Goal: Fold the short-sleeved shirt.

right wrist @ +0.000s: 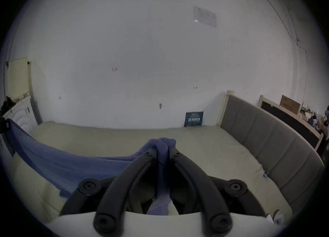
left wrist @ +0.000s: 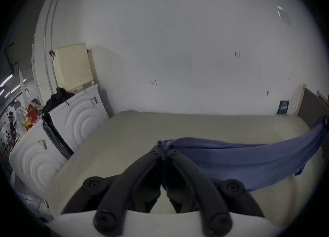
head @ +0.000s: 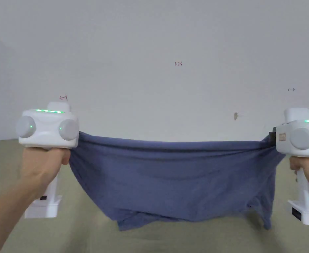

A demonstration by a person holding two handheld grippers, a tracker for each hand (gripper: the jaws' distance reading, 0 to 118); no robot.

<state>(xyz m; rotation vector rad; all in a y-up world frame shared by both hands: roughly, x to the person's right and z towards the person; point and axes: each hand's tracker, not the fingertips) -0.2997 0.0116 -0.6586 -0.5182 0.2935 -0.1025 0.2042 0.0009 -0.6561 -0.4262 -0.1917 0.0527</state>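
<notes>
A blue short-sleeved shirt (head: 173,178) hangs stretched wide in the air between both grippers, its lower edge sagging down to the beige bed. The left gripper (head: 78,135) is shut on the shirt's left end; in the left gripper view the jaws (left wrist: 164,149) pinch bunched blue cloth (left wrist: 249,166) that runs off to the right. The right gripper (head: 271,138) is shut on the shirt's right end; in the right gripper view its jaws (right wrist: 162,149) clamp a wad of the blue shirt (right wrist: 62,166), which trails off to the left. A hand holds each white gripper body.
A beige bed surface (head: 35,237) lies below the shirt, against a plain white wall (head: 170,49). A grey padded headboard (right wrist: 267,143) borders the bed's right side. White appliances (left wrist: 78,116) with dark clothing on top stand past the bed's left side.
</notes>
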